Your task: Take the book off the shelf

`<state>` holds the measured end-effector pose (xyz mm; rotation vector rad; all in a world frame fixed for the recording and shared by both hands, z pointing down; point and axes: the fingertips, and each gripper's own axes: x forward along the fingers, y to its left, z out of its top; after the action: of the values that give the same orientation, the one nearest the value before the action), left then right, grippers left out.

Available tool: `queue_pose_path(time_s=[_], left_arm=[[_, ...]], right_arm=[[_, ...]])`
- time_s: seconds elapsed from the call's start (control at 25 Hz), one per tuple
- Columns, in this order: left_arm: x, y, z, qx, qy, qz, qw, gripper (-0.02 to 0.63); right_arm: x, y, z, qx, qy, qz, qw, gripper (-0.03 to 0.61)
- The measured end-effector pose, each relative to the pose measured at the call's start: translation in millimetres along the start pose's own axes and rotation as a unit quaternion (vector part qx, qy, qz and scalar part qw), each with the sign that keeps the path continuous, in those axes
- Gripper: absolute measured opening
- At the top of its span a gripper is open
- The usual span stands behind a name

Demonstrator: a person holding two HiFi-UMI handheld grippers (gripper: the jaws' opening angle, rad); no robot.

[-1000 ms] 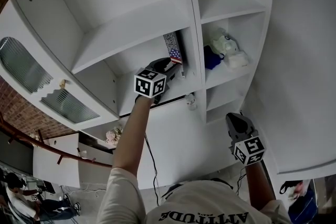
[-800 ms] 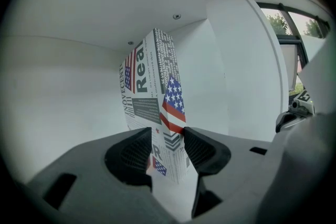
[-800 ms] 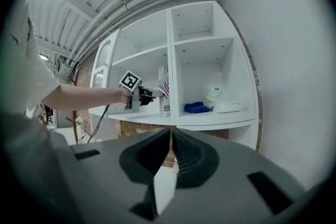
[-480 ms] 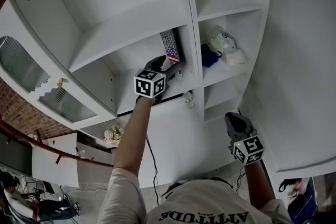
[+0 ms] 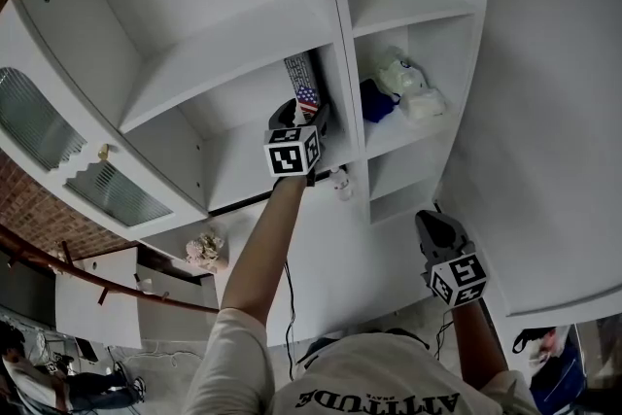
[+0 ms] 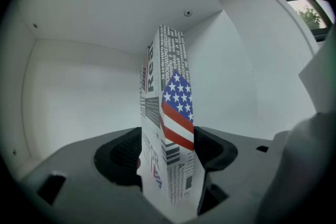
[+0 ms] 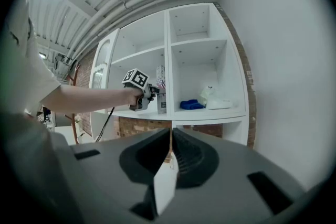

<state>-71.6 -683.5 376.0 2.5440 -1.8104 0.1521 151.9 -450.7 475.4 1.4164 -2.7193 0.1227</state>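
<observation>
1. Large letters "Rea" show on the book [image 6: 170, 128]. A stars-and-stripes flag crosses its spine, over newsprint-style lettering too fine to read.
2. The book stands upright on the white shelf [image 5: 243, 180], close beside the compartment's right divider.
3. The left gripper [image 6: 167, 155] has its jaws opening, with the book between the ribbed black pads but not clamped.
4. The right gripper [image 7: 170, 157] hangs low and well apart, its jaws together.
5. The next compartment holds a blue bundle [image 5: 373, 100] and pale soft-looking items [image 5: 403, 78]. A ribbed glass door [image 5: 39, 126] stands at the left.
</observation>
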Motion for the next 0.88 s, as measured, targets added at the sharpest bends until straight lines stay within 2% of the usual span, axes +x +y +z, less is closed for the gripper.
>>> queue_pose_path(time_s=[0.2, 0.4, 0.52, 0.68, 0.88], left_arm=[[9.2, 6.3, -3.9, -0.034, -0.007, 0.051, 0.9981, 0.298], [18.1, 9.9, -4.2, -0.04, -0.014, 0.081, 0.9958, 0.296], [22.0, 8.2, -2.9, -0.027, -0.015, 0.086, 0.9958, 0.227], [16.1, 18.7, -2.1, -0.027, -0.029, 0.107, 0.9934, 0.179], [-0.8, 24.9, -1.8, -0.023, -0.042, 0.119, 0.9918, 0.164]], right_arm=[[-9.8, -5.0, -6.4, 0.001, 0.004, -0.006, 1.0, 0.032], [-18.9, -9.8, -9.9, 0.003, 0.006, -0.015, 1.0, 0.032], [-24.1, -14.0, -11.0, 0.006, 0.007, -0.02, 1.0, 0.032], [-29.7, -17.5, -12.0, 0.007, 0.007, -0.026, 1.0, 0.032], [-31.5, -15.6, -17.3, 0.009, 0.013, -0.023, 1.0, 0.032]])
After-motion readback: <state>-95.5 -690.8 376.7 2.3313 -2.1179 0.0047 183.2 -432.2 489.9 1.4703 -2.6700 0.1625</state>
